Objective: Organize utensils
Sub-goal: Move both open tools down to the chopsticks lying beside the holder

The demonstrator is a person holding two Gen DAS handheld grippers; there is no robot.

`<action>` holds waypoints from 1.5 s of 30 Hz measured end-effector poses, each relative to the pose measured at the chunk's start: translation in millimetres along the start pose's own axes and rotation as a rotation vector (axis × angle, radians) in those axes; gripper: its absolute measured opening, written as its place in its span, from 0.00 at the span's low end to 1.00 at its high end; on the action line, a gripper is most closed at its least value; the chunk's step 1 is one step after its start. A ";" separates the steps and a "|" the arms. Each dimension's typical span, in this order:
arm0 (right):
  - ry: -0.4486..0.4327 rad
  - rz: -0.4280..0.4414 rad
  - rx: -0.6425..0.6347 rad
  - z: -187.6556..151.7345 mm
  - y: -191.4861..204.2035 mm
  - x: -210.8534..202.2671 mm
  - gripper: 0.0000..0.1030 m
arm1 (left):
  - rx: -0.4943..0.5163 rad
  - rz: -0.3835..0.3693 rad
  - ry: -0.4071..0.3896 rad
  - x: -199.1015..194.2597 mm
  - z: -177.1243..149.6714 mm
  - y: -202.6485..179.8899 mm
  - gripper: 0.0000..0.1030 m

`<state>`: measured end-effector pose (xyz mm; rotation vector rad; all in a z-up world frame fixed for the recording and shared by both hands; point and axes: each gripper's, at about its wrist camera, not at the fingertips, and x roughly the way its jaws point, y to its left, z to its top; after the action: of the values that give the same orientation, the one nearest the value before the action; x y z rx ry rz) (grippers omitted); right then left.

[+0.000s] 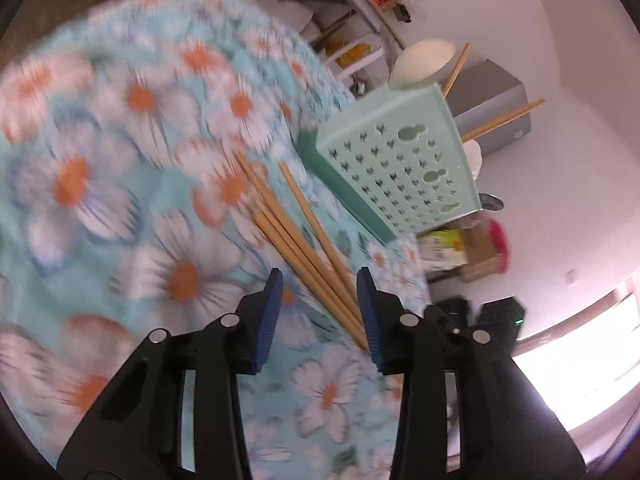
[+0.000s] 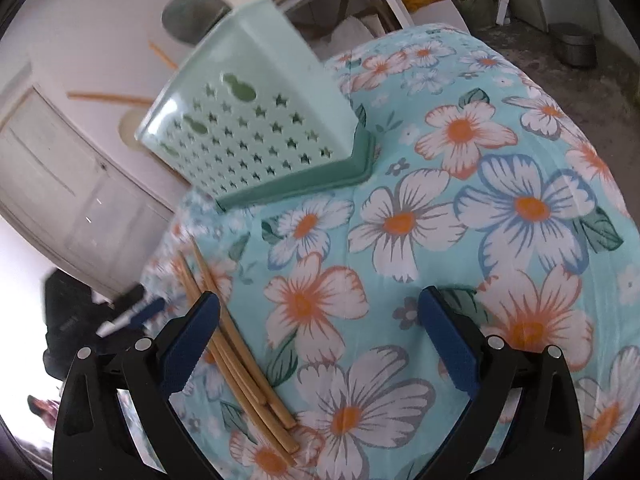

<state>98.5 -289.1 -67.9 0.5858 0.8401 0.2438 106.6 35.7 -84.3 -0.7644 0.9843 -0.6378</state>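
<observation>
Now the desk, spread with a turquoise cloth printed with big white and orange flowers, fills most of both views. On it stands a pale mint utensil holder with star-shaped and gourd-shaped holes on a darker green base; it sits in the upper left of the right wrist view and at centre right of the left wrist view. A few wooden chopsticks poke out of its top, beside a white bowl.

A loose bundle of wooden chopsticks lies flat on the cloth, near the holder's base but apart from it. In the right wrist view the same bundle runs through the lower left of the frame.

The left tool has its blue pads partly apart, with the near ends of the bundle lying between them; the ends reach the right-hand pad, though whether it presses on them I cannot tell, and the left-hand pad is clear of them. The right tool stands wide apart with nothing gripped; the bundle passes just beside its left-hand pad.
</observation>
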 end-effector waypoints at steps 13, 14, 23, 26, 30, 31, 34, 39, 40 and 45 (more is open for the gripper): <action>-0.029 -0.004 -0.010 -1.2 8.7 2.5 0.94 | -0.146 -0.023 -0.009 24.9 -3.4 20.5 0.07; -0.029 -0.005 -0.011 -1.4 8.9 2.4 0.94 | -0.141 -0.024 -0.016 22.8 -4.7 19.8 0.07; -0.030 -0.008 -0.013 -1.5 7.7 2.1 0.94 | -0.088 0.039 -0.061 -11.8 -16.5 12.5 0.00; -0.031 -0.010 -0.015 -1.7 8.3 2.0 0.94 | -0.096 0.024 -0.081 -20.8 -17.4 13.4 0.00; -0.031 -0.013 -0.016 -2.1 8.4 2.0 0.94 | -0.144 -0.009 -0.043 -10.0 -8.8 15.8 0.25; -0.032 -0.012 -0.016 -2.1 8.3 1.9 0.94 | -0.154 -0.013 -0.037 -4.7 -7.9 15.5 0.26; -0.032 -0.013 -0.017 -2.2 8.5 2.0 0.94 | -0.189 -0.016 -0.020 12.7 -2.6 17.6 0.25; -0.033 -0.010 -0.015 -2.1 8.0 1.9 0.94 | -0.220 0.011 -0.023 29.8 7.6 18.5 0.16; -0.034 -0.007 -0.013 -1.9 7.7 1.7 0.94 | -0.226 0.022 -0.024 32.2 8.6 19.3 0.12; -0.038 0.002 -0.007 -1.7 6.2 0.8 0.94 | -0.205 0.029 -0.048 31.5 5.9 18.8 0.12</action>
<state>97.8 -283.0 -65.7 0.5832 0.8020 0.2372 127.5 24.0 -112.8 -0.9403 1.0251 -0.4960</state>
